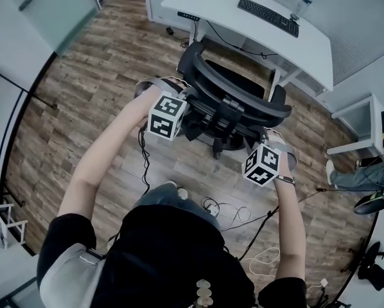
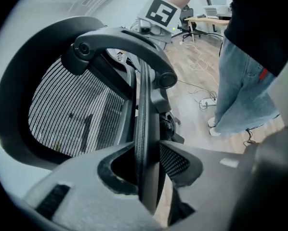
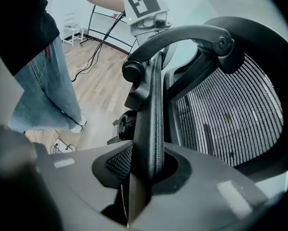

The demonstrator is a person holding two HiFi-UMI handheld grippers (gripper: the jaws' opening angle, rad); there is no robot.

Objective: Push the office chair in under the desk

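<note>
A black mesh office chair (image 1: 234, 101) stands on the wood floor just in front of the white desk (image 1: 211, 5), its back toward me. My left gripper (image 1: 181, 106) is shut on the left edge of the chair's back; its own view shows the back's rim (image 2: 145, 129) pinched between the jaws of the left gripper (image 2: 146, 165). My right gripper (image 1: 273, 150) is shut on the right edge, with that rim (image 3: 152, 124) clamped in the right gripper (image 3: 146, 167). The curved headrest bar (image 2: 124, 37) arches across above. In the head view the marker cubes hide the jaws.
A keyboard (image 1: 268, 16) and a bottle (image 1: 302, 6) lie on the desk. Cables (image 1: 243, 217) trail over the floor behind the chair by my feet. A white side unit (image 1: 362, 127) and another person's leg (image 1: 356, 177) are at the right. A glass partition runs along the left.
</note>
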